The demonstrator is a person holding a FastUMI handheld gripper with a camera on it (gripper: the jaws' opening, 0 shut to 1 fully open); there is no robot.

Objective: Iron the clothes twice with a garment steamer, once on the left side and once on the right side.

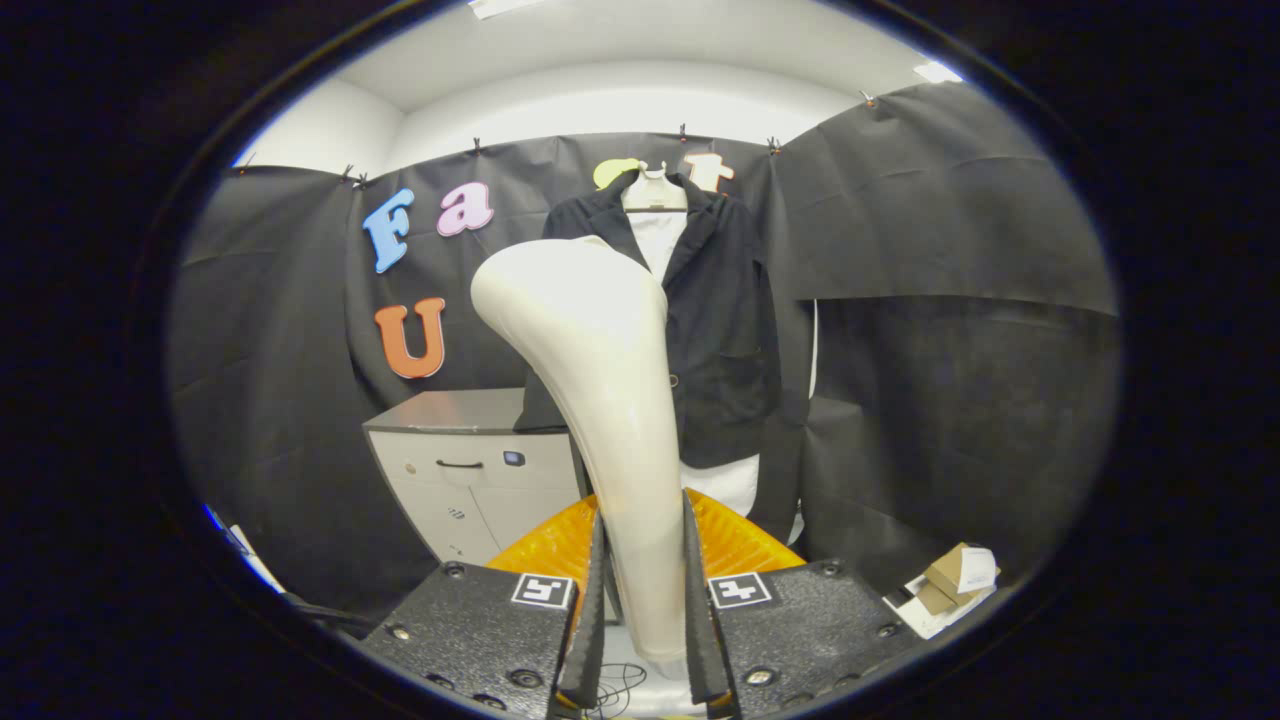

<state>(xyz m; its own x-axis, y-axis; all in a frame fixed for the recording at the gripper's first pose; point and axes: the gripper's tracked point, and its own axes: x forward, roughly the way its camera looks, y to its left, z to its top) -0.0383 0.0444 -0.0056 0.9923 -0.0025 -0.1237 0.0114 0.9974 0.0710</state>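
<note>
My gripper [645,610] is shut on the garment steamer [600,380], a cream-white handheld unit whose handle stands upright between both fingers. Its wide head leans up and to the left, covering part of the clothes beyond. A dark jacket [720,330] over a white shirt [655,240] hangs on a hanger against the booth's black wall, straight ahead of the fingers and some way off. The steamer's head sits in front of the jacket's left half, apart from it. A thin cord [615,690] trails below the handle.
A grey cabinet [470,470] with a drawer handle stands below and left of the jacket. An orange ribbed object [560,545] lies just beyond the fingers. Small cardboard boxes [950,585] sit on the floor to the right.
</note>
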